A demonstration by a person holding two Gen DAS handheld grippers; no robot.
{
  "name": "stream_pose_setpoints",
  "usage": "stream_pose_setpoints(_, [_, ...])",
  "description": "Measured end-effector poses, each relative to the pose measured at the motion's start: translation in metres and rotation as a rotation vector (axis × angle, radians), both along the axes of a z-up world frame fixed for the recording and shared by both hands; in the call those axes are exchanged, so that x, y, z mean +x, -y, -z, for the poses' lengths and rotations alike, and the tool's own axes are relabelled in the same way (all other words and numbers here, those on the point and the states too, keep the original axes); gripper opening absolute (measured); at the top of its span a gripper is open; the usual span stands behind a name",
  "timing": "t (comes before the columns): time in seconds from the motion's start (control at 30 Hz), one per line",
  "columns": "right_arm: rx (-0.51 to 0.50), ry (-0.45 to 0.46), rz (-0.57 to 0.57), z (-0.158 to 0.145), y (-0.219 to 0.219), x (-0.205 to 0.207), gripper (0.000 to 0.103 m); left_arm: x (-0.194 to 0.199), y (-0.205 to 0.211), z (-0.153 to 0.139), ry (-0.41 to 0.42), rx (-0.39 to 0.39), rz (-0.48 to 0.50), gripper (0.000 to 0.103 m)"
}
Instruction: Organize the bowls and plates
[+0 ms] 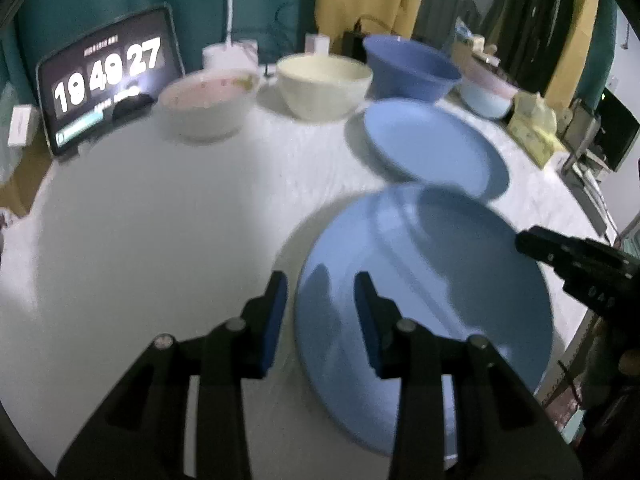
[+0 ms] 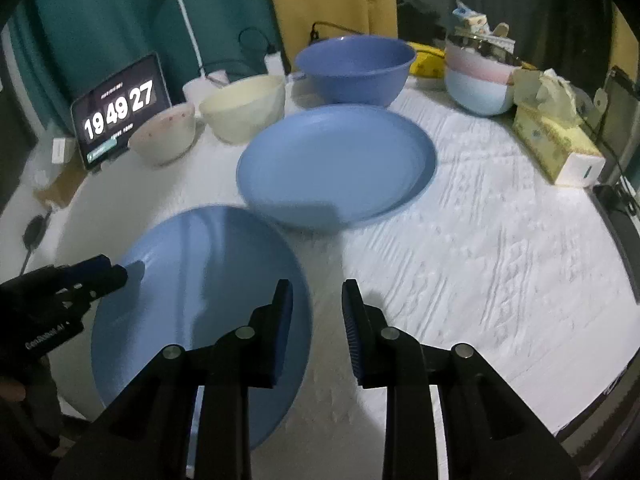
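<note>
at the near table edge the near blue plate (image 2: 200, 312) sits tilted, rim between the spread jaws of left gripper (image 1: 320, 292) and right gripper (image 2: 316, 300); pad contact unclear. second blue plate (image 2: 336, 164) lies beyond, bowls farther back.

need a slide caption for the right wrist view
Both grippers straddle opposite rims of a tilted round blue plate, with a second blue plate flat on the white tablecloth behind.
</note>
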State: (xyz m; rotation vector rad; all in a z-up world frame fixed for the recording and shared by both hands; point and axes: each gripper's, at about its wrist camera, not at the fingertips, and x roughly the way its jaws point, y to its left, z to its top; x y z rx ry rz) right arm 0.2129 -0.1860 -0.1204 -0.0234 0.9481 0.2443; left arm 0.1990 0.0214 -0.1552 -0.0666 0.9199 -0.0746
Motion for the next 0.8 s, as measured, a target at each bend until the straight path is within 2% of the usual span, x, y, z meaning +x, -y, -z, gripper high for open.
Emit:
stream_pose_setpoints(0.17, [0.009,0.022,0.013,-0.010,0.007,0.011,0.028,0.015,0.006,-0.019,0.041,0.003,0.022,0.045])
stream_pose_setpoints(0.5, [0.027,0.044,0.028,-0.020,0.023,0.038,0.028,0.050,0.022,-0.038,0.059,0.002,0.046,0.045])
stream_pose_setpoints(0.8, [0.037,0.047,0.037,-0.019,0.034,0.059,0.028,0.080,0.035,-0.038,0.043,0.012,0.043,0.045])
